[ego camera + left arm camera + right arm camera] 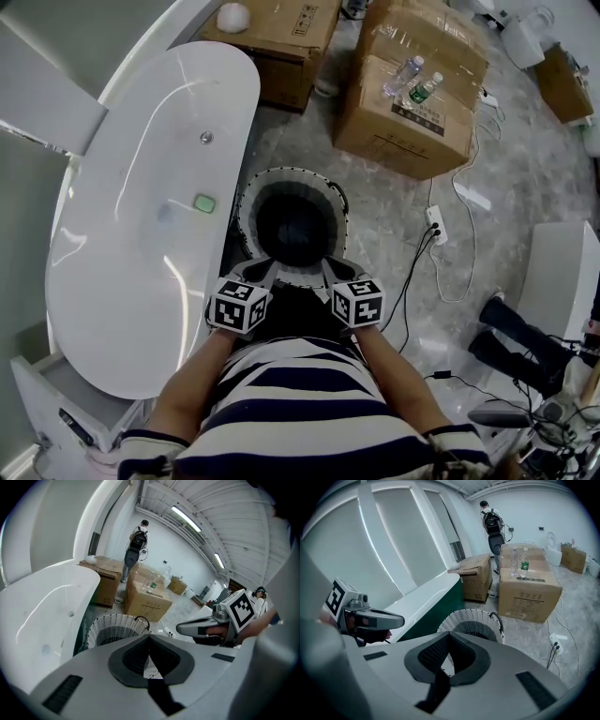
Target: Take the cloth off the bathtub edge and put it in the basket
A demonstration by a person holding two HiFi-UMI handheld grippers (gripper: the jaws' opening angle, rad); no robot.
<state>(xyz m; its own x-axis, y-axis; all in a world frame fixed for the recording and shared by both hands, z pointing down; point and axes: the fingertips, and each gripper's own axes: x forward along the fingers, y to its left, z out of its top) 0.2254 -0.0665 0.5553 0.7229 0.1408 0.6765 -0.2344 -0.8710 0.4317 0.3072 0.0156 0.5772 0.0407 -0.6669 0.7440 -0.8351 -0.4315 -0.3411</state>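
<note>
The white bathtub (141,281) runs along the left, its rim bare in the head view. A white woven basket (246,202) stands on the floor beside it. Its inside is dark, and a dark cloth (295,232) seems to lie at the bottom. My left gripper (266,270) and right gripper (331,269) hang side by side over the basket's near rim. Both are shut with nothing between their pads. The left gripper view shows its shut jaws (149,637) above the basket (117,627). The right gripper's jaws (449,634) likewise sit shut over the basket (476,620).
A small green object (204,202) lies inside the tub. Cardboard boxes (412,103) carrying bottles (419,82) stand behind the basket. A power strip (436,225) and cables lie on the floor to the right. A person with a backpack (491,522) stands far back.
</note>
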